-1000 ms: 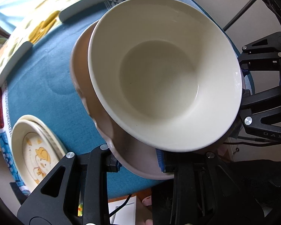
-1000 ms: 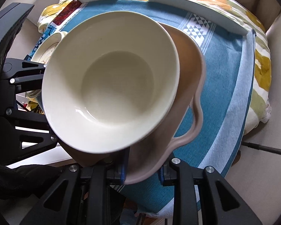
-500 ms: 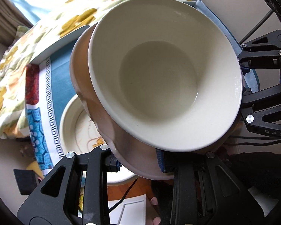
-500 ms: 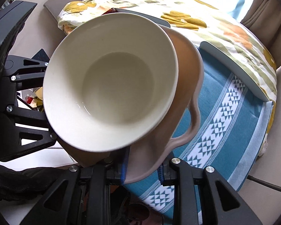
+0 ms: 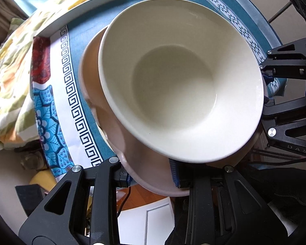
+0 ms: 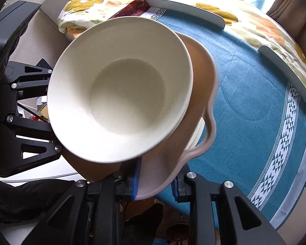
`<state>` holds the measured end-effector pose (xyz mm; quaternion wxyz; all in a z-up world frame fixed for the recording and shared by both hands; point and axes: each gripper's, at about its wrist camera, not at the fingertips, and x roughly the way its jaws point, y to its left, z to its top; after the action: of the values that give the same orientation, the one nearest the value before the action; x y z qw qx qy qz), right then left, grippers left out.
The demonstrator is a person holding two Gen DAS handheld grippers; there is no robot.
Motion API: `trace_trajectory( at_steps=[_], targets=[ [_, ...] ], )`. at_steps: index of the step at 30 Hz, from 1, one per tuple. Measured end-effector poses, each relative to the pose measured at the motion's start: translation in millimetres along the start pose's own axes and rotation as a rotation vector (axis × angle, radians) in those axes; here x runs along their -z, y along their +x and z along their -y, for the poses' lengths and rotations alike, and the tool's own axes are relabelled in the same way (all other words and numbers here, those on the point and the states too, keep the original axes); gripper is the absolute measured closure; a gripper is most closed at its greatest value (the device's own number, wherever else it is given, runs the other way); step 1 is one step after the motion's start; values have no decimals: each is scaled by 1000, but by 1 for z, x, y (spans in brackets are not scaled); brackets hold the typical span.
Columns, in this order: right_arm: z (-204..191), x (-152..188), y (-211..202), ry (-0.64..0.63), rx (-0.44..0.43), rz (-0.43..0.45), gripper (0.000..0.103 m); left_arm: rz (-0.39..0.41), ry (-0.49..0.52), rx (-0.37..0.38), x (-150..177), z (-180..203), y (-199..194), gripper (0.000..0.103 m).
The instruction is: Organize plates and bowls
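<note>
A pink plate [image 5: 112, 122], carrying a white bowl [image 5: 181, 85], is being clamped at opposite rims by the left hand-held gripper [image 5: 150, 175] and right hand-held gripper [image 6: 155, 181], just ahead, above the bench [image 6: 254, 106].

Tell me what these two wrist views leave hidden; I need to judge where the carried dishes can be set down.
- Left wrist view: the table cloth under the stack is covered by the cream bowl and pink plate.
- Right wrist view: only a sliver of a white dish shows below the pink plate; its shape and contents are hidden.
- Both views: the pink plate's centre sits under the bowl.
</note>
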<state>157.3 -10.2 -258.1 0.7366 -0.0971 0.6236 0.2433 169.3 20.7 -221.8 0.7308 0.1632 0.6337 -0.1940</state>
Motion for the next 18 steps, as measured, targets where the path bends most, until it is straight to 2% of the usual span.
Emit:
trace_trajectory(
  at_steps=[8, 18],
  targets=[
    [-2, -2, 17, 71, 23, 0, 80, 9, 9, 44, 3, -15, 16, 78],
    [-5, 11, 16, 135, 51, 34, 80, 38, -11, 52, 7, -15, 23, 78]
  ],
)
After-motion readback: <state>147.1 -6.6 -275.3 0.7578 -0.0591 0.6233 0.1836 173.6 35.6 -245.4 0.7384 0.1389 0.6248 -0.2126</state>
